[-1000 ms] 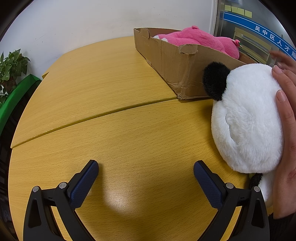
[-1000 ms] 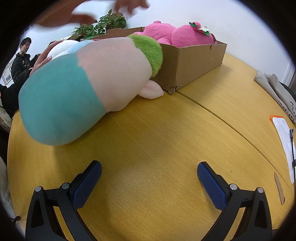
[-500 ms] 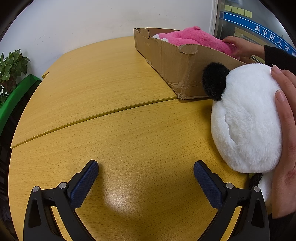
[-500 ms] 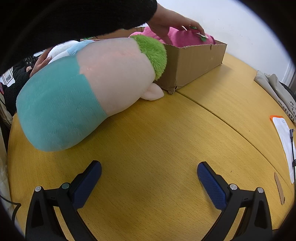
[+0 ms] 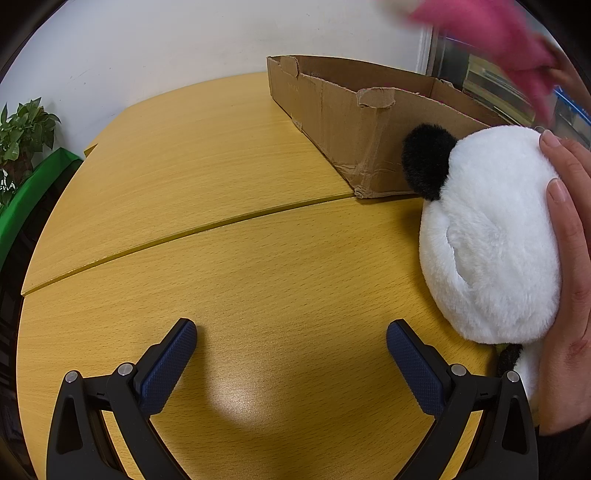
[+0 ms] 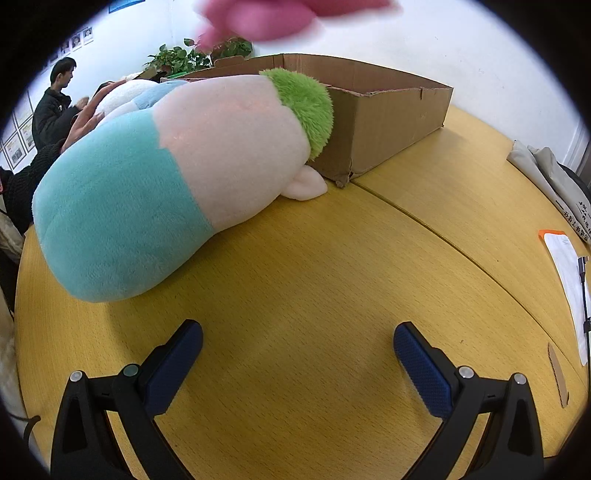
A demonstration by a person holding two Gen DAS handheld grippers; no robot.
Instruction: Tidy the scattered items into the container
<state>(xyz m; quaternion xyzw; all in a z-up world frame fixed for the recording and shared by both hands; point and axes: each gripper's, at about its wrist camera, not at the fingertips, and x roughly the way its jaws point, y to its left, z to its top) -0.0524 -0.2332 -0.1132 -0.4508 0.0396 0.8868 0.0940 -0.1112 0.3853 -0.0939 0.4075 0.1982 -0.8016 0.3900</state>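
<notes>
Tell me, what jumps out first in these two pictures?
A big teal-and-cream plush toy with a green tuft lies on the yellow table, its head against the cardboard box. In the other view a bare hand presses a white panda plush beside that box. A blurred pink plush hangs overhead.

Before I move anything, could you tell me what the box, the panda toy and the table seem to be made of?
Box: corrugated cardboard, matte brown, with torn, creased edges. Panda toy: soft plush, fluffy white pile with a black ear. Table: probably wood-grain laminate, smooth, with a faint glare.
</notes>
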